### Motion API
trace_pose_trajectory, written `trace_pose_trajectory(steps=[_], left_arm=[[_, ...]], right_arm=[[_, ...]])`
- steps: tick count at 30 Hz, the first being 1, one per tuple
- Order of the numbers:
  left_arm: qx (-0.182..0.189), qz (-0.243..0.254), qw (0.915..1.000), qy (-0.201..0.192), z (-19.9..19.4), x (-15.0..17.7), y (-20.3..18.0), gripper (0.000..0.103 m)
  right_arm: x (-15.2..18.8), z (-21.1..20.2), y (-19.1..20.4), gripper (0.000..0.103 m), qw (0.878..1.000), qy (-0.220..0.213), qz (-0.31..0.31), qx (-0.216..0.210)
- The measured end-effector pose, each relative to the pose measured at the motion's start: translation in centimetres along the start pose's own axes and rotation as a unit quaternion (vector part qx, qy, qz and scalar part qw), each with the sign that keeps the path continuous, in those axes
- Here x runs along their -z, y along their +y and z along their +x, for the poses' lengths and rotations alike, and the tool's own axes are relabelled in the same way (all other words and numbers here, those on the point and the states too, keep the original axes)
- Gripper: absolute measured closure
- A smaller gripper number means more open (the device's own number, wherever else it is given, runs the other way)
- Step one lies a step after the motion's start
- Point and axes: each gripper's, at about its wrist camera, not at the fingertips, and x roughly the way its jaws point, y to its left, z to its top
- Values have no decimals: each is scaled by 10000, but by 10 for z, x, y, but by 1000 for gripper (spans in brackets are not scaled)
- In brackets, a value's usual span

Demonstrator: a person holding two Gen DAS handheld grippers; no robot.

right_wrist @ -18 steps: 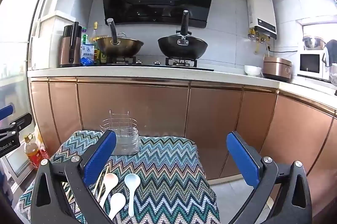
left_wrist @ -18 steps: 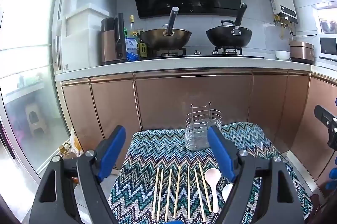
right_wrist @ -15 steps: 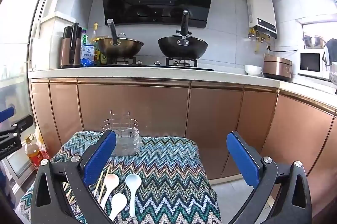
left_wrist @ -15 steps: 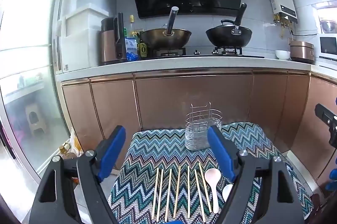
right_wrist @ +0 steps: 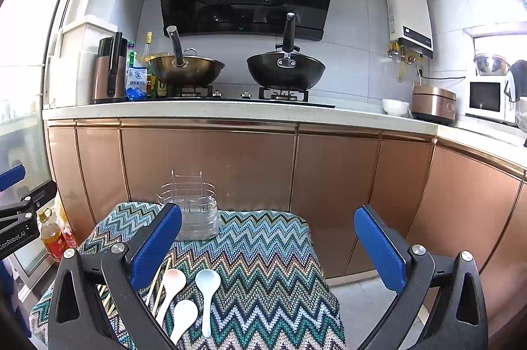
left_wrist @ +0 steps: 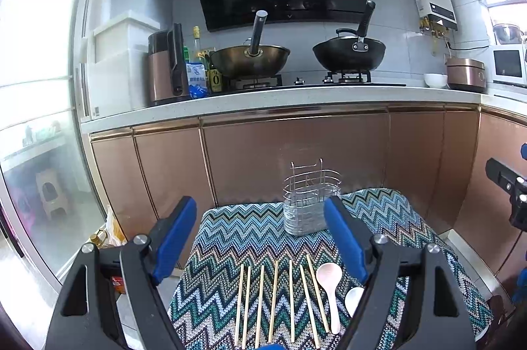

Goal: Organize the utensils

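A wire utensil holder (left_wrist: 309, 201) stands at the far edge of a small table with a zigzag cloth (left_wrist: 237, 231); it also shows in the right wrist view (right_wrist: 194, 211). Several wooden chopsticks (left_wrist: 273, 300) lie in a row on the cloth. Three white spoons lie right of them: one (right_wrist: 169, 290), a second (right_wrist: 182, 317) and a third (right_wrist: 207, 297). My left gripper (left_wrist: 260, 241) is open and empty above the chopsticks. My right gripper (right_wrist: 266, 247) is open and empty above the table's right side.
Copper cabinet doors (right_wrist: 207, 168) stand right behind the table. The counter above holds two woks (right_wrist: 285, 71), bottles and a kettle. An oil bottle (right_wrist: 52, 238) stands on the floor left of the table. A glass door is at the far left.
Both grippers have stayed open and nearly still; the right wrist view has shifted very slightly.
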Motion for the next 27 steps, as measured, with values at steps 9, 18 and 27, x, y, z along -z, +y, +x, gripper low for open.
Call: trace_pose_trajectory(steps=[9, 18, 27], left_arm=[[32, -127, 9999, 14, 5, -4, 4, 24], [80, -124, 9998, 117, 15, -2, 3, 24], [100, -152, 9994, 280, 35, 3, 6, 24]], right_arm=[[1, 9, 2, 0, 9999, 120, 18, -52], [-2, 14, 7, 0, 9999, 109, 51, -35], [3, 33, 12, 0, 9995, 299, -30, -138]])
